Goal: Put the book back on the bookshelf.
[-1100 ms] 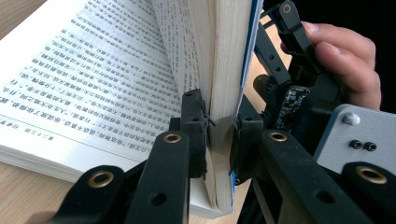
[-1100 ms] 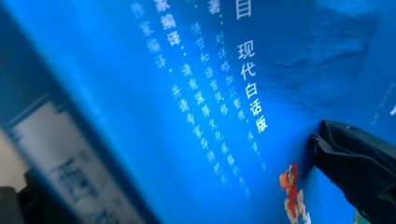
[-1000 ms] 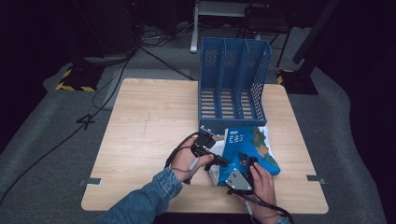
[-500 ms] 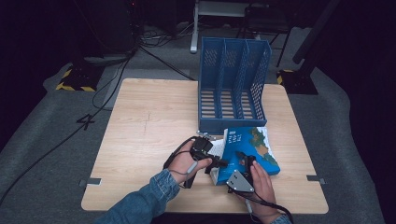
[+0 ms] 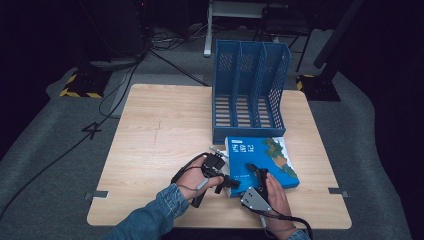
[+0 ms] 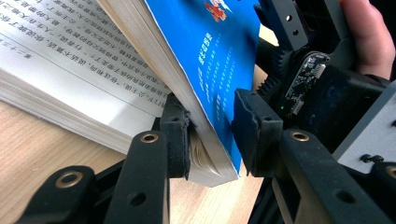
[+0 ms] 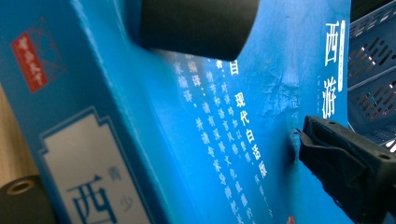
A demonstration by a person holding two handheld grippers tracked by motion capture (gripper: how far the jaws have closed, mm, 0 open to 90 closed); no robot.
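Observation:
A thick blue book (image 5: 260, 160) lies on the wooden table (image 5: 155, 130) in front of a blue file organizer (image 5: 250, 85). My left gripper (image 5: 228, 181) is at its near left corner. In the left gripper view the lifted cover and top pages (image 6: 210, 60) sit between its jaws (image 6: 212, 130); one pad (image 6: 177, 135) touches the pages and the other stands just off the cover. These jaws have just been opening. My right gripper (image 5: 257, 176) reaches over the near edge. One of its pads (image 7: 327, 149) rests on the cover (image 7: 224, 140); the other jaw is hidden. Its jaws have just been closing.
The organizer has three upright slots and stands at the table's far right. The table's left half is bare wood. Black cables (image 5: 125, 85) run over the grey floor behind the table, and dark equipment stands beyond.
The left hand has sunk slightly at the book's near left corner, and the raised left side of the book has come lower. The right hand has stayed in place.

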